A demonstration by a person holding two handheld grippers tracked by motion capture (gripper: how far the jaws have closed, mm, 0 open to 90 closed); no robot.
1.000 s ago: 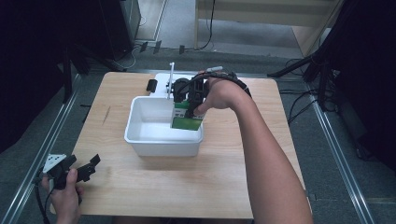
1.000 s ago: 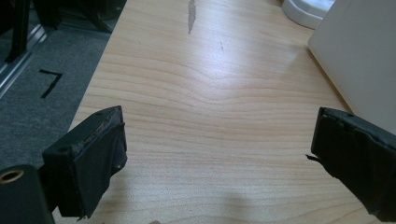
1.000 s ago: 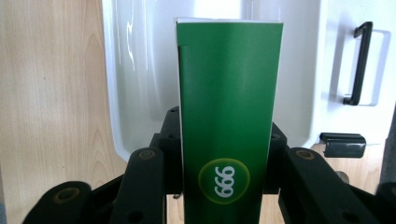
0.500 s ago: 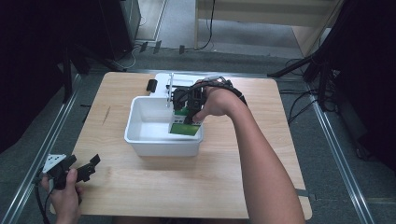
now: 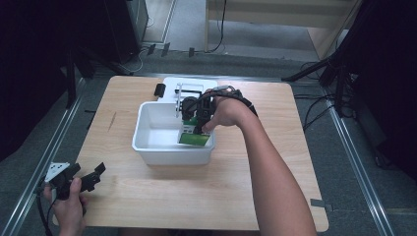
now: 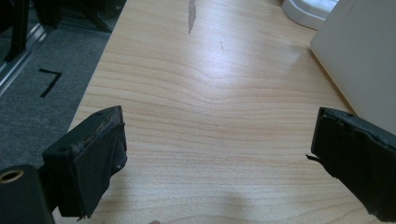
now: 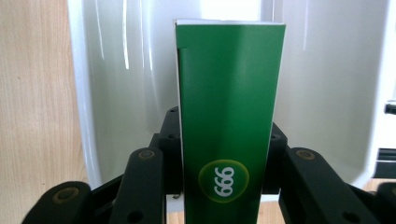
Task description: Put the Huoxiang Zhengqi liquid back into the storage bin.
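A light wooden table (image 5: pixel 147 206) is seen from above, with a white rectangular plastic tub (image 5: pixel 147 142) near its middle. The person's right hand (image 5: pixel 227 112) reaches over the tub's right end, holding the right gripper (image 5: pixel 199 125) pointed down into it. That gripper's jaws are closed on a green carton (image 5: pixel 193 138), which is inside the tub at its right end, near the front wall. In the right gripper view, the green carton (image 7: pixel 229 116) stands between the black jaws, with a yellow-ringed circle printed "666" near its lower end and the tub's white wall behind it.

At the table's near left corner, the left hand (image 5: pixel 69 209) holds the left gripper (image 5: pixel 93 177) low over the wood. Its jaws are spread wide with nothing between them. Behind the tub sit a small black object (image 5: pixel 160 89) and a white base (image 5: pixel 194 84).
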